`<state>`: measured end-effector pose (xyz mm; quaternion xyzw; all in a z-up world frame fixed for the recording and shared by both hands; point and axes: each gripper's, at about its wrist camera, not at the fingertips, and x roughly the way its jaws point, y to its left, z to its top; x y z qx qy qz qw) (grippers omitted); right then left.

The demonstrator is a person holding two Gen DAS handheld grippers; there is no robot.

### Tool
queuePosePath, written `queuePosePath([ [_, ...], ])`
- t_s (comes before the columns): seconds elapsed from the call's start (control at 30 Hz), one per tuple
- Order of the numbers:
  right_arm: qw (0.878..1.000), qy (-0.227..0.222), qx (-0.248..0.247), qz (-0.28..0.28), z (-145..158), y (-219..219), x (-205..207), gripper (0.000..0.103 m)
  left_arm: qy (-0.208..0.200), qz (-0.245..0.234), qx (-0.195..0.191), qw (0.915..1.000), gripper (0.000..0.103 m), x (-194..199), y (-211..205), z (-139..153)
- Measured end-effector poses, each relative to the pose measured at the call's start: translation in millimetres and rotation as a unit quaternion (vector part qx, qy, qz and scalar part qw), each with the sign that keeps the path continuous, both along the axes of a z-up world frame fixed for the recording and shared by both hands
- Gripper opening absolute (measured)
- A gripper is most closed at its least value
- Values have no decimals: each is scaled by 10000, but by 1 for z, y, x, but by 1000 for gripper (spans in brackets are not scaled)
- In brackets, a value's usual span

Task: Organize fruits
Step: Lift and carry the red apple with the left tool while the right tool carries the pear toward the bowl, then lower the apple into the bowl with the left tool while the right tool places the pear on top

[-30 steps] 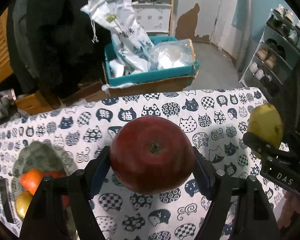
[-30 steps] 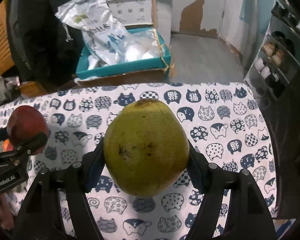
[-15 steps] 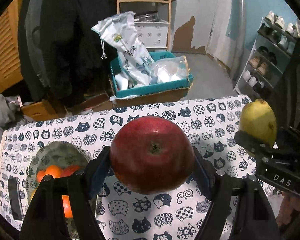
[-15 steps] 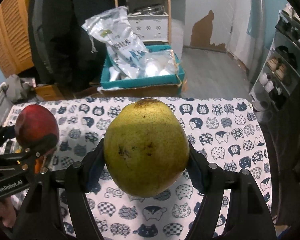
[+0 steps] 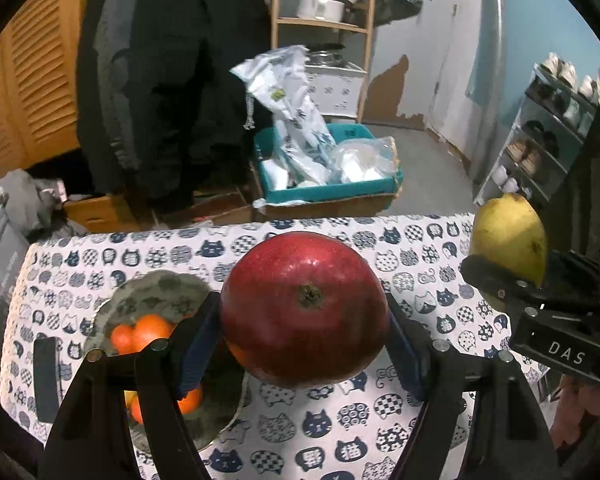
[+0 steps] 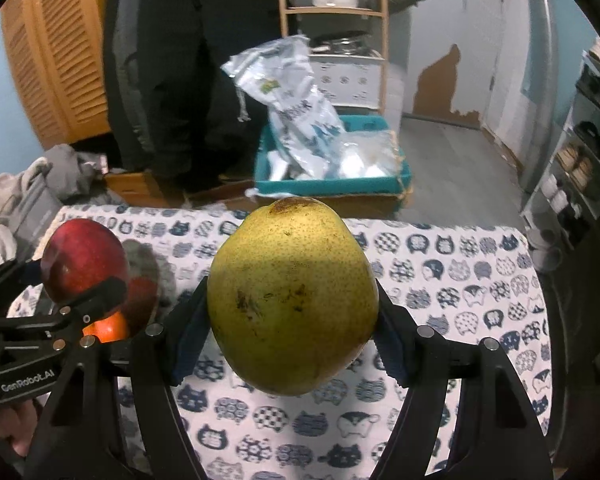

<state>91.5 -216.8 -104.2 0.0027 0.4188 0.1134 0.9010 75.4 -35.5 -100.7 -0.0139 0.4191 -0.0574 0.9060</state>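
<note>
While both fruits are carried above the tabletop (image 5: 412,412), each is held firmly: the left claw (image 5: 305,320) is clamped on a red apple (image 5: 305,308), and the right claw (image 6: 292,316) is clamped on a yellow-green pear (image 6: 292,296). Below and to the left of the left claw, a grey plate (image 5: 160,288) is seen with several oranges (image 5: 146,332) already on it, so the step in hand is judged to be setting these two fruits down with the rest.

For this to be done well, the apple is best lowered over a bare part of the plate, beside the oranges rather than on top of them, since round fruit is likely to roll once released. The pads should be opened only when the apple is resting, not dropped from above. The pear, held to the right of the left claw and well apart from the plate, is better brought over afterwards, so that the two claws are not crowded together. A dark flat object (image 5: 46,376) lies left of the plate and should be avoided.
</note>
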Motion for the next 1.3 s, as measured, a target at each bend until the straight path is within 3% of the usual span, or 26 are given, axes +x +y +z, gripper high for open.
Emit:
queuePosePath([
  [0.77, 9956, 86, 93, 927, -2, 124, 23, 73, 94, 1071, -42, 9942, 78, -16, 115, -11],
  [1.3, 9900, 417, 93, 1342, -34, 185, 37, 73, 698, 1494, -246, 9860, 78, -9, 166, -63],
])
